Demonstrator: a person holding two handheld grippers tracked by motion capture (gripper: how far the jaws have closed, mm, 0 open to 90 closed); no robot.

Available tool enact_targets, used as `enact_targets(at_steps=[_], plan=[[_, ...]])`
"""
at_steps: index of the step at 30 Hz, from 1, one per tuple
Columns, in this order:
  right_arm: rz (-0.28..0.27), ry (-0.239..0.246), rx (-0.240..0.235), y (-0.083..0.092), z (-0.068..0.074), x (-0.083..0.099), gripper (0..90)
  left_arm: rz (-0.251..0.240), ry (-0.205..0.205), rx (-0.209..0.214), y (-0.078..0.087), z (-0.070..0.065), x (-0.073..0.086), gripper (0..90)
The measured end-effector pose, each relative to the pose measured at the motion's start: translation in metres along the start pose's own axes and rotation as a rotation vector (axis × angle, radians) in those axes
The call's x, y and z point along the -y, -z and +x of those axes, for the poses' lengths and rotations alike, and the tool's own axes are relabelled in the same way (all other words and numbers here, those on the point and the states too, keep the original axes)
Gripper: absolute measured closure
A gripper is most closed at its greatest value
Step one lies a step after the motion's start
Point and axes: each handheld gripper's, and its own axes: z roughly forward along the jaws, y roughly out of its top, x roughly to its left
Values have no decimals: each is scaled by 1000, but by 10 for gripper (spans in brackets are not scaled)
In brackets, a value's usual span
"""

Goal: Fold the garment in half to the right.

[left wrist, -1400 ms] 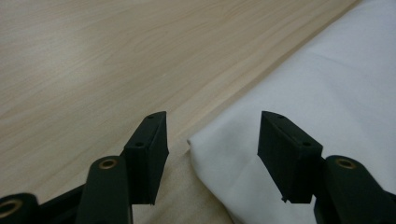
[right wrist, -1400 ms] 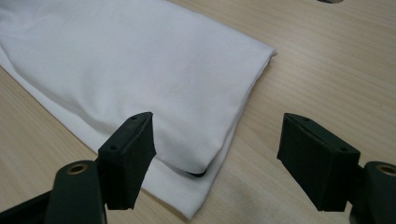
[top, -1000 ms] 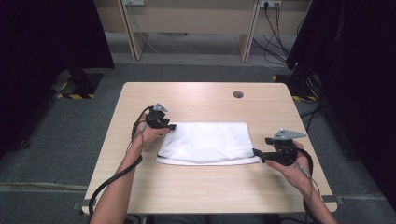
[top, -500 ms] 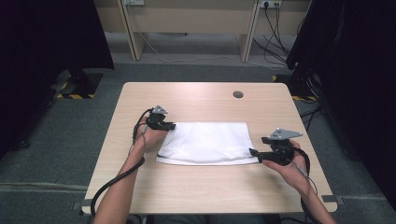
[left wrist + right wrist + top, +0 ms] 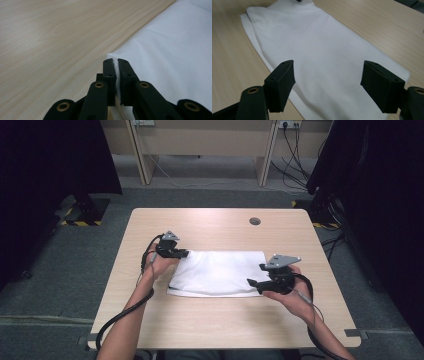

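Here, from the high view, a soft, light white cloth (image 5: 217, 273) lies folded mid-desk (image 5: 210, 325). In the left gripper view, the left tool (image 5: 116, 65) has just pinched its corner. In the right gripper view, the right tool (image 5: 327, 85) gapes wide over the opposite edge, the likely second hold.

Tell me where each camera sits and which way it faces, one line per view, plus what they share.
High view: above the person's side, looking forward and down on the table; both forearms, left gripper and right gripper show.
Left gripper view: rides the left gripper, looking along jaws shut on the corner of the white cloth.
Right gripper view: rides the right gripper, looking over the cloth between open jaws.
Shared: all show the cloth and table.
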Motion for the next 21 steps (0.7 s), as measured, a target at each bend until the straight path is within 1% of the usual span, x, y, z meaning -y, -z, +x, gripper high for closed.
enact_targets(at_steps=[3, 9, 13, 18, 21], plan=[[-3, 43, -35, -11, 14, -14, 269, 5, -16, -7, 2, -1, -1, 847], [-2, 125, -108, -40, 47, -41, 270, 6, -18, -8, 4, -1, -1, 846], [-1, 168, -148, -59, 68, -57, 273, 15, -21, -9, 7, 0, -1, 847], [12, 220, -191, -85, 94, -72, 280, 14, -22, -7, 9, 1, 0, 846], [25, 238, -213, -99, 106, -77, 284, 14, -26, -6, 10, 1, -1, 846]])
